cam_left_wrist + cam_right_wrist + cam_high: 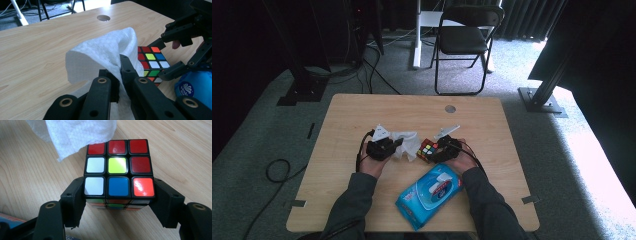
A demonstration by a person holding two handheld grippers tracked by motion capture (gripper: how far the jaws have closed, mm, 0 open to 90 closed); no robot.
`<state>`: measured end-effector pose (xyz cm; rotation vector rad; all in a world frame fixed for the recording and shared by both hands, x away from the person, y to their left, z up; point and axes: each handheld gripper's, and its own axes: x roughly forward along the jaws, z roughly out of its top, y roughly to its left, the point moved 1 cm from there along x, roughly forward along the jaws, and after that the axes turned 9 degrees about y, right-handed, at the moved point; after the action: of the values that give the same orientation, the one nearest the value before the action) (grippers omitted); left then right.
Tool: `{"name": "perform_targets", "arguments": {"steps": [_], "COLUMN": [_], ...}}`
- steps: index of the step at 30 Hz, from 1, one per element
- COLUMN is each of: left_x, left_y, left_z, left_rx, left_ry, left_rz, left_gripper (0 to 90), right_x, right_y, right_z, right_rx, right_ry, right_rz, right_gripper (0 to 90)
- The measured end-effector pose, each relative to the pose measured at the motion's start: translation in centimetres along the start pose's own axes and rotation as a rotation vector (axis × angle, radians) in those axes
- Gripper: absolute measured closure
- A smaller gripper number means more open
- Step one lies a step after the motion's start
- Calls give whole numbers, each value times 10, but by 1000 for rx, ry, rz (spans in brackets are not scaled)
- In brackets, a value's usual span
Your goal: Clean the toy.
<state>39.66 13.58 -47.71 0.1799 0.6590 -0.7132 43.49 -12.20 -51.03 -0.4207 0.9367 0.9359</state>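
Note:
A scrambled puzzle cube (117, 173) sits between the jaws of my right gripper (118, 192), which press on its two sides just above the wooden table (362, 112). The same cube (427, 149) shows at the table's middle in the high view. My left gripper (119, 75) is shut on a white wet wipe (105, 55), which stands up crumpled over its jaws right beside the cube (151, 62). In the high view the wipe (406, 142) lies between the left gripper (384, 146) and the right gripper (446, 147). A corner of the wipe (77, 132) hangs just behind the cube.
A blue pack of wet wipes (430, 194) lies near the front edge between the person's forearms. A round hole (450, 108) marks the table's far side. A black folding chair (464, 40) and cables stand on the carpet beyond the table.

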Motion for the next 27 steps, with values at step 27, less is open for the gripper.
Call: {"name": "perform_targets", "arguments": {"steps": [27], "left_x": [19], "left_y": [-24], "left_z": [23], "left_rx": [68], "left_ry": [13], "left_rz": [-43], "left_gripper": [879], "right_x": [-6], "right_y": [4], "right_z": [-1], "right_rx": [-41], "right_ry": [-18], "right_rz": [-29], "right_gripper": [341]}}
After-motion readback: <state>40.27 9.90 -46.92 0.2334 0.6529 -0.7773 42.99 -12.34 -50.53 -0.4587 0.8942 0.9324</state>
